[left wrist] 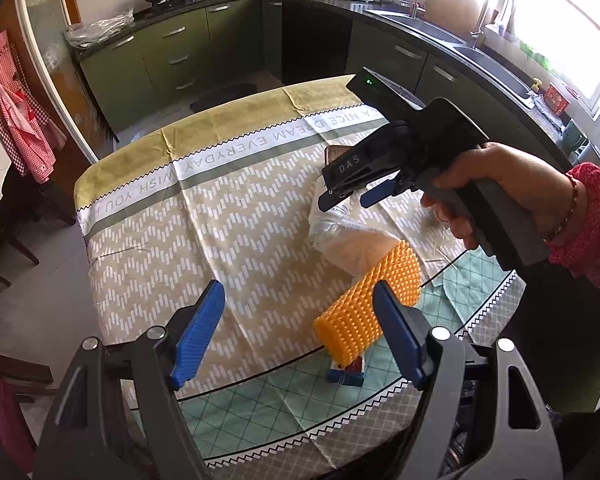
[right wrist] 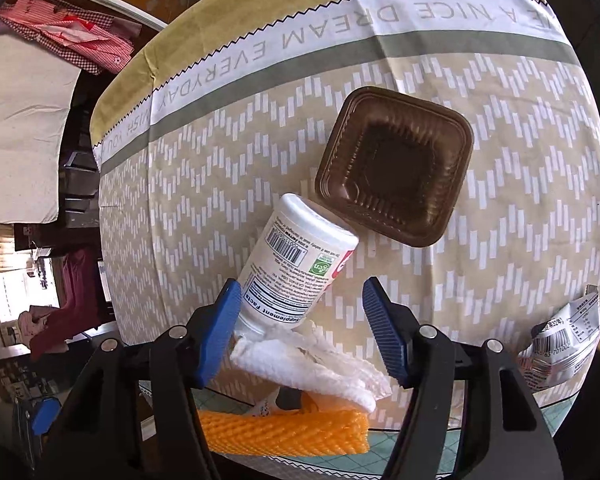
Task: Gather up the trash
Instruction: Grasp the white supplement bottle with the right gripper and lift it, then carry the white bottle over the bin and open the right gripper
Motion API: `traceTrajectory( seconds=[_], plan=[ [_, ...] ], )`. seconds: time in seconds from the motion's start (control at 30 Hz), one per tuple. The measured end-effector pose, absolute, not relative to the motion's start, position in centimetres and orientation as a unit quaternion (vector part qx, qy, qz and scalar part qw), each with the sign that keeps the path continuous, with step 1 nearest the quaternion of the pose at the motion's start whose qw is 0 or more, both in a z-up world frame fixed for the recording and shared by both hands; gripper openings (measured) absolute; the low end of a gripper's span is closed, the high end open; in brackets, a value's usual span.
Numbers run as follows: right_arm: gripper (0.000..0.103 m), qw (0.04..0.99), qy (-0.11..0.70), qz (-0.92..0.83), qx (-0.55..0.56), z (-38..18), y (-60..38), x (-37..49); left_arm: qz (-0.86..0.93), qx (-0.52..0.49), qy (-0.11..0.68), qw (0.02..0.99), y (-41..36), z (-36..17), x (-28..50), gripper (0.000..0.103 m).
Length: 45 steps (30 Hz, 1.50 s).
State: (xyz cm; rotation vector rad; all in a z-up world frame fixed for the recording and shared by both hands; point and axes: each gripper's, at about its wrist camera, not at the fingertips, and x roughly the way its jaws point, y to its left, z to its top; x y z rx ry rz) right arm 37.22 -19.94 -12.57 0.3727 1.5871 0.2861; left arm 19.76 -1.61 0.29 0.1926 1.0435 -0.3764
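A white supplement bottle [right wrist: 296, 258] lies on its side on the tablecloth [right wrist: 500, 240], touching a brown plastic tray [right wrist: 394, 164]. Crumpled white tissue [right wrist: 312, 358] and orange foam netting [right wrist: 284, 428] lie just below the bottle. My right gripper [right wrist: 300, 332] is open, its blue fingers on either side of the bottle's lower end and the tissue. In the left wrist view my left gripper [left wrist: 300, 332] is open and empty above the table, the orange netting [left wrist: 368, 300] by its right finger. The right gripper [left wrist: 348, 196] hovers over the bottle [left wrist: 332, 220].
A printed wrapper [right wrist: 560, 344] lies at the table's right edge. A small blue-and-red packet [left wrist: 346, 372] sits under the netting. Kitchen cabinets [left wrist: 172, 56] and a sink [left wrist: 440, 28] stand beyond the round table. Chairs and hanging red checked cloth [left wrist: 16, 116] stand at the left.
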Motion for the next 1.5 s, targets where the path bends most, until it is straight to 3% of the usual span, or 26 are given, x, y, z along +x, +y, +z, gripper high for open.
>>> traceTrajectory(
  seconds=[0.4, 0.73, 1.07, 1.3, 1.5],
  plan=[
    [0.052, 0.675, 0.714, 0.125, 0.137, -13.9, -15.7, 39.1, -0.167, 0.064, 0.501, 0.847, 2.3, -0.9, 18.6, 0.072],
    [0.052, 0.730, 0.654, 0.172, 0.101, -7.8, -15.5, 39.0, -0.153, 0.065, 0.509, 0.844, 2.2, -1.3, 18.8, 0.074],
    [0.052, 0.794, 0.589, 0.095, 0.116, -2.3, -34.3, 34.0, -0.179, 0.102, 0.518, 0.830, -3.3, -1.7, 20.2, 0.074],
    [0.052, 0.786, 0.610, -0.039, 0.091, -7.9, -49.2, 29.6, -0.199, 0.130, 0.525, 0.817, -8.7, -2.2, 21.4, 0.074],
    [0.052, 0.762, 0.638, -0.061, 0.096, -12.9, -54.2, 30.2, -0.206, 0.156, 0.534, 0.805, -12.9, -2.9, 21.8, 0.075]
  ],
)
